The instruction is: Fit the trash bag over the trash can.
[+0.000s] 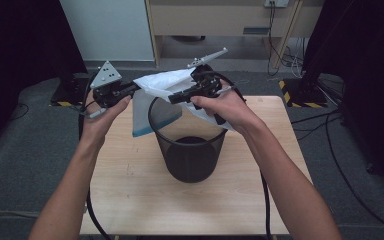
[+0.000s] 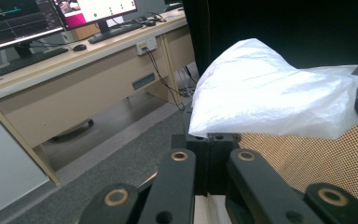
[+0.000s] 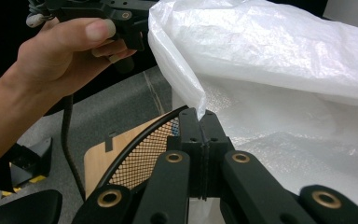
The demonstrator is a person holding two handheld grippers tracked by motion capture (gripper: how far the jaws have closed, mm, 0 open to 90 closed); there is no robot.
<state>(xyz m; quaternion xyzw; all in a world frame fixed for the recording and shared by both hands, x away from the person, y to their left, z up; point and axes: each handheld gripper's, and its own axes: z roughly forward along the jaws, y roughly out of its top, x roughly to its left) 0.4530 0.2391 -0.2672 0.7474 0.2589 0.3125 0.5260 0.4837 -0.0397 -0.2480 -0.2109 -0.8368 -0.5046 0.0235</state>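
Note:
A white plastic bag point(image 1: 164, 82) with a blue edge hangs stretched over the far rim of a black mesh bin point(image 1: 190, 156) on the wooden table point(image 1: 130, 192). My left gripper point(image 1: 139, 86) is shut on the bag's left corner, above and left of the bin. My right gripper point(image 1: 173, 99) is shut on the bag's edge over the bin's mouth. In the left gripper view the shut jaws point(image 2: 208, 139) pinch the bag point(image 2: 265, 93) above the mesh point(image 2: 307, 158). In the right gripper view the shut tips point(image 3: 199, 116) hold a fold of bag point(image 3: 279, 56) above the bin rim point(image 3: 137, 142).
A light wooden desk point(image 1: 220, 20) stands behind the table, with cables on the grey floor at the right. The left gripper view has a desk with monitors point(image 2: 51, 14) and a keyboard. Dark curtains flank both sides.

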